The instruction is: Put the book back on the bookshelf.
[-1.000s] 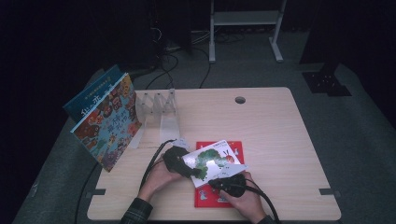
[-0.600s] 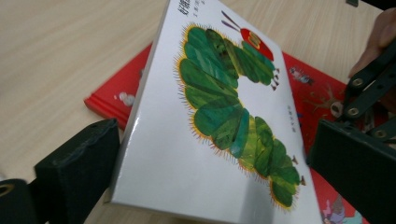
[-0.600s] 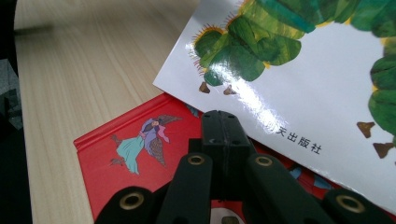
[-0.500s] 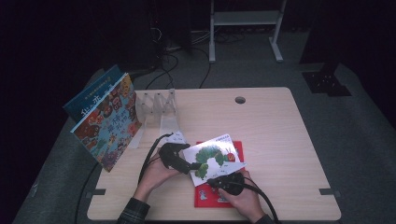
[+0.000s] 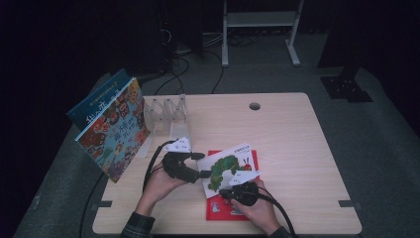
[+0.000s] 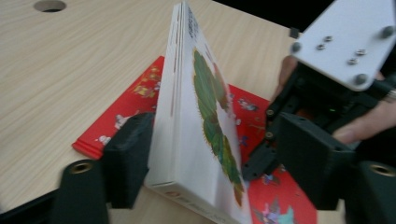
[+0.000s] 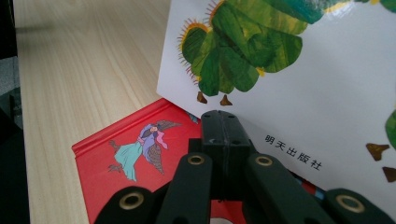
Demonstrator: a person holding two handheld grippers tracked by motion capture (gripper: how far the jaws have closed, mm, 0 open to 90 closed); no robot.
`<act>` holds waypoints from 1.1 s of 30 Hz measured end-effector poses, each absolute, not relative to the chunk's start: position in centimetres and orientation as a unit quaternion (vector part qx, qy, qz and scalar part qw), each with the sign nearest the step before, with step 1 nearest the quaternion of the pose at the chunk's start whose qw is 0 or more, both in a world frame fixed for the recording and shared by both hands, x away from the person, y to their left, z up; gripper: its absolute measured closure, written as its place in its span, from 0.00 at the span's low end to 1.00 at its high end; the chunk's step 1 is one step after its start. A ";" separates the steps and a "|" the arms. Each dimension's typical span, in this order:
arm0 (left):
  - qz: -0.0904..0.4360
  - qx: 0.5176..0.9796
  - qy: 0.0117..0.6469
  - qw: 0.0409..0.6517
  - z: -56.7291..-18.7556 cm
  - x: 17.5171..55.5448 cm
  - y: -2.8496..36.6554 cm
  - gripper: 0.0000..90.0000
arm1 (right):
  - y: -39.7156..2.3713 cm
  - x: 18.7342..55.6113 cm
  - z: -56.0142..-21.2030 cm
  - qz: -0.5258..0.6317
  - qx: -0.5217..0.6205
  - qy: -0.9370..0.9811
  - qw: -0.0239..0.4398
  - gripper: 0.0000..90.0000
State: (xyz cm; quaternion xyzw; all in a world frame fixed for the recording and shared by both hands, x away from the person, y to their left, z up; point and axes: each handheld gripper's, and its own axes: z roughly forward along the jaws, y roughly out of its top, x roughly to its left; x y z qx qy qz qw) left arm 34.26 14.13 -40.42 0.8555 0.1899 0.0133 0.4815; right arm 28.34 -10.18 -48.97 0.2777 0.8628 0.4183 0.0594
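A white picture book with a green caterpillar (image 5: pixel 230 166) is tipped up on its edge over a red picture book (image 5: pixel 233 208) that lies flat on the wooden table (image 5: pixel 287 139). My left gripper (image 5: pixel 202 165) straddles the white book's (image 6: pixel 187 116) left edge. Its jaws have just been closing: one pad (image 6: pixel 133 149) is against the back cover and the other (image 6: pixel 308 163) still stands apart from the front. My right gripper (image 5: pixel 223 191) is shut with nothing in it. In the right gripper view its closed tips (image 7: pixel 224 126) sit under the white book's (image 7: pixel 303 93) lower edge, above the red book (image 7: pixel 135 154).
A clear slotted book rack (image 5: pixel 166 111) stands at the table's back left, with two colourful books (image 5: pixel 114 129) leaning beside it over the left edge. A cable hole (image 5: pixel 254 106) marks the back middle. Bare tabletop lies to the right and behind the books.
The left gripper has risen a little and its jaws have narrowed around the white book's edge. The book now stands steeper. The right gripper has stayed put.
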 end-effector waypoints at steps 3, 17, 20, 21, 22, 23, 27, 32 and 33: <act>-0.007 0.865 0.173 0.471 -41.0 34.0 13.3 0.43 | -10.1 28.4 -49.0 0.419 0.281 0.861 0.064 0.99; -0.020 0.868 0.162 0.470 -41.8 33.6 12.5 0.62 | -9.9 28.9 -49.0 0.417 0.284 0.861 0.068 0.99; -0.022 0.865 0.163 0.473 -42.3 33.6 12.3 0.62 | -9.9 29.1 -49.0 0.417 0.286 0.860 0.068 0.99; -0.021 0.865 0.163 0.475 -42.4 33.6 12.2 0.62 | -9.9 29.1 -49.0 0.417 0.285 0.860 0.070 0.99; -0.019 0.865 0.162 0.474 -42.5 33.6 12.2 0.62 | -9.8 29.2 -48.9 0.416 0.285 0.861 0.071 0.99; -0.018 0.865 0.160 0.476 -42.6 33.5 12.2 0.62 | -9.8 29.2 -48.9 0.416 0.285 0.861 0.071 0.99; -0.010 0.865 0.155 0.477 -43.1 33.4 12.0 0.64 | -9.9 29.2 -49.0 0.417 0.287 0.860 0.070 0.99; 0.005 0.866 0.150 0.477 -43.5 33.3 11.7 0.68 | -9.9 29.1 -48.9 0.416 0.290 0.859 0.068 0.99; 0.008 0.866 0.149 0.477 -43.6 33.3 11.7 0.69 | -9.9 29.1 -48.9 0.416 0.290 0.859 0.068 0.99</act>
